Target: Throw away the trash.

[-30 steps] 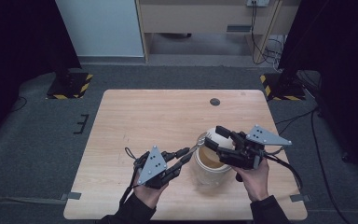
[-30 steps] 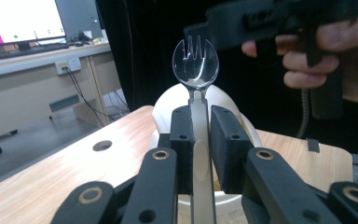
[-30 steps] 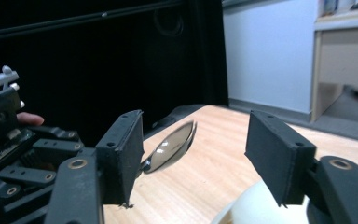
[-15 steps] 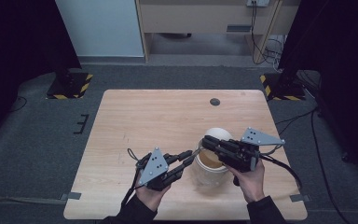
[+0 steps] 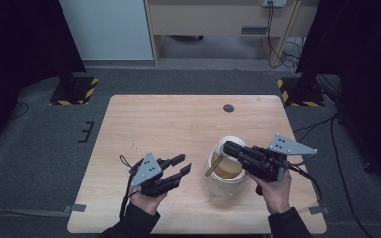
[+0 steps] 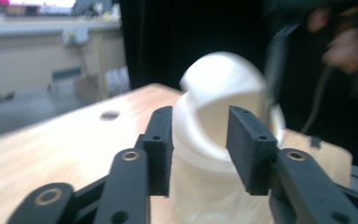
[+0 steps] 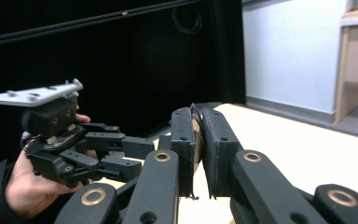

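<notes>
The left gripper [image 5: 181, 163] is held low in the person's left hand [image 5: 146, 201], near the front of the surface. Its two black fingers [image 6: 161, 144] stand apart with a clear gap between them, and they point to the right, toward the other gripper. The grey plate sits on top, tipped a little.

The right gripper [image 5: 228, 147] is held in the right hand [image 5: 273, 191], out to the right side. It points left. Its fingers [image 7: 186, 140] are pressed close together, pinching something thin and flat between them. Both forearms come in from the bottom edge in dark sleeves.
</notes>
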A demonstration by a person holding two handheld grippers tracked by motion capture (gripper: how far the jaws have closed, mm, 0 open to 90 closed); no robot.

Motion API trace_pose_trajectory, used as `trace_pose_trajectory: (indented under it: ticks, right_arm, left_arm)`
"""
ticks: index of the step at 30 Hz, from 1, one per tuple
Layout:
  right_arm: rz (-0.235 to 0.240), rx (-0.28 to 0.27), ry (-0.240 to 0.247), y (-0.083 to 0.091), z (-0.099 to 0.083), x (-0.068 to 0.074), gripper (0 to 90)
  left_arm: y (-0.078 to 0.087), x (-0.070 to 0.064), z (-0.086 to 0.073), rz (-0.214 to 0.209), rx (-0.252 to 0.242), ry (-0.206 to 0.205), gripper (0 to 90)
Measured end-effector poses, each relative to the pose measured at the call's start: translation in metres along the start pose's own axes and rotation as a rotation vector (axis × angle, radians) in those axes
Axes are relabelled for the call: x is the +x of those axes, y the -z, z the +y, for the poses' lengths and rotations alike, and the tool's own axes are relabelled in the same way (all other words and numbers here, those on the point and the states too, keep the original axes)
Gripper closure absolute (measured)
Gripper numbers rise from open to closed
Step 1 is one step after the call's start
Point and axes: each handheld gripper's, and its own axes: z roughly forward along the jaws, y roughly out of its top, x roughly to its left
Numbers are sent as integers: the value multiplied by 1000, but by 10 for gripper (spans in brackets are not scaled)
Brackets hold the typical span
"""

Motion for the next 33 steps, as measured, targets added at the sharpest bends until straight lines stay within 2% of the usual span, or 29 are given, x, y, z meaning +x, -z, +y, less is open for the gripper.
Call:
trace_pose_trajectory:
  ticks: [4,8,11,15,16,21,25,27,33]
  right_arm:
    - [-52,3,51,5,2,-2,838]
    - [-97,19,94,6,2,-3,837]
    - [-124,41,129,4,-1,-3,837]
    - [-149,75,171,0,-5,-3,836]
    - [-154,89,188,-2,-8,-2,834]
    - [-159,117,203,-6,-12,-2,832]
    - [-148,140,182,-9,-17,-6,821]
    - [-144,142,169,-10,-19,-7,772]
    - [-135,111,138,-4,-15,-12,726]
  left_arm:
    - [15,26,-20,67,64,52,482]
    - [31,49,-39,122,114,109,312]
    - [39,64,-50,181,151,132,242]
    - [40,82,-63,253,208,160,203]
    - [40,85,-65,263,223,166,199]
    - [37,94,-73,284,270,188,193]
    - [36,96,-75,286,286,193,191]
    - [35,97,-76,286,291,197,191]
    - [39,104,-77,310,296,205,189]
